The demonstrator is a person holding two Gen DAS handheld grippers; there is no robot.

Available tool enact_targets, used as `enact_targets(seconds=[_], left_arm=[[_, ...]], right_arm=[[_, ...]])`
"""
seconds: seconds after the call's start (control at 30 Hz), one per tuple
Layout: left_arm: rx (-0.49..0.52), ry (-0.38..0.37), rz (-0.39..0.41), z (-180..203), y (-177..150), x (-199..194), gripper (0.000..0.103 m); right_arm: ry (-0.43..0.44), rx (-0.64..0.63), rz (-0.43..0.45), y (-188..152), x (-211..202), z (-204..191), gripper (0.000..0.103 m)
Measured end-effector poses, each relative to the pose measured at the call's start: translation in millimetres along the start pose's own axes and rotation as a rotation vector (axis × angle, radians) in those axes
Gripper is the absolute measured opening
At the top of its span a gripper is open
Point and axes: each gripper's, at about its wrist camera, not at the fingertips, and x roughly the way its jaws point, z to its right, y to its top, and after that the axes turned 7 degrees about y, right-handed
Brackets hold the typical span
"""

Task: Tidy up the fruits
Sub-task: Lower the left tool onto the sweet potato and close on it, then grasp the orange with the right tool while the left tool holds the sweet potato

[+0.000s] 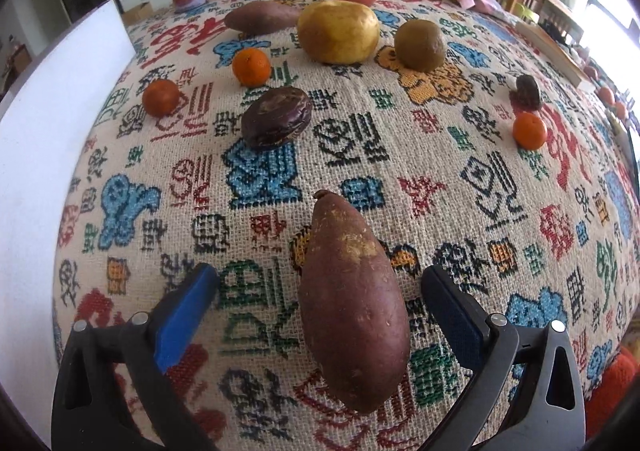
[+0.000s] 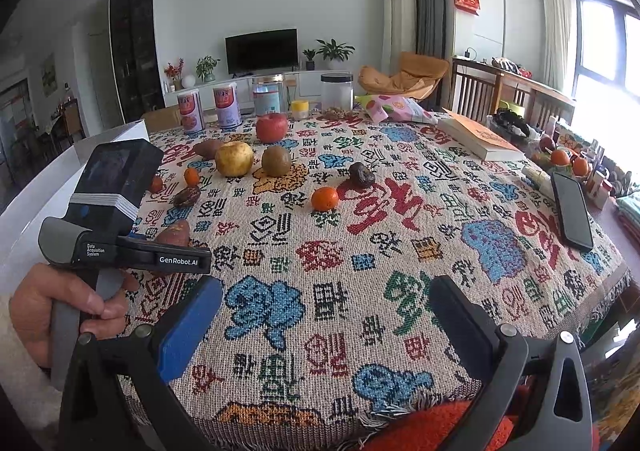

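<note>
Reddish-brown sweet potato lies between the left claw's spread fingers (untouched).

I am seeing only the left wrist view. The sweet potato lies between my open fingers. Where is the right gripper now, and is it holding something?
Observer: The right gripper is open and empty, above the near edge of the tablecloth.
Operator: Is any fruit close to it?
Observer: No. The nearest is a tangerine, well ahead of it, beside a dark wrinkled fruit.
Operator: Is something on the far right of the table? My picture is blown out there.
Observer: A black phone lies flat near the right edge, with a book behind it.
</note>
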Motion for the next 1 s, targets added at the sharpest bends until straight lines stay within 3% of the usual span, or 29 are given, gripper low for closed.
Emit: enact_targets(seconds=[0.1, 0.23, 0.3, 0.33, 0.37, 0.4, 0.43, 0.53, 0.67, 0.77, 0.83, 0.97, 1.0], left_arm=[[0.022, -0.012, -0.006, 0, 1, 1, 0.103], [0.089, -0.048, -0.119, -2, 10, 0, 0.101], [0.107, -0.065, -0.108, -2, 10, -4, 0.100], [0.124, -0.065, -0.097, 0, 10, -5, 0.082], [0.134, -0.065, -0.076, 0, 9, -8, 0.076], [0.134, -0.100, -0.062, -1, 8, -13, 0.049], [0.121, -0.121, -0.067, -3, 8, -16, 0.043], [0.061, -0.159, -0.050, -19, 5, -21, 0.043], [0.028, -0.151, -0.043, -43, -5, -23, 0.043], [0.015, -0.144, -0.046, -62, -14, -21, 0.043], [0.007, -0.152, -0.041, -70, -17, -22, 0.043], [0.001, -0.168, -0.030, -77, -24, -24, 0.043], [0.006, -0.167, -0.026, -76, -24, -24, 0.043]], right_arm=[[0.007, 0.006, -0.005, 0, 1, 2, 0.103], [0.014, 0.012, -0.004, 1, 0, 3, 0.103], [0.019, 0.021, -0.005, 0, -1, 5, 0.103], [0.026, 0.030, -0.009, 1, 1, 7, 0.103], [0.037, 0.044, -0.016, 1, 2, 10, 0.103], [0.057, 0.068, -0.027, 1, 3, 14, 0.103], [0.089, 0.096, -0.037, 1, 5, 20, 0.103], [0.250, 0.175, -0.102, 9, 16, 42, 0.103], [0.246, 0.074, -0.270, 41, 63, 54, 0.103], [0.245, 0.036, -0.325, 66, 110, 57, 0.100], [0.236, 0.016, -0.349, 79, 142, 54, 0.081], [0.193, -0.039, -0.380, 92, 199, 41, 0.070], [0.179, -0.041, -0.395, 91, 210, 39, 0.061]])
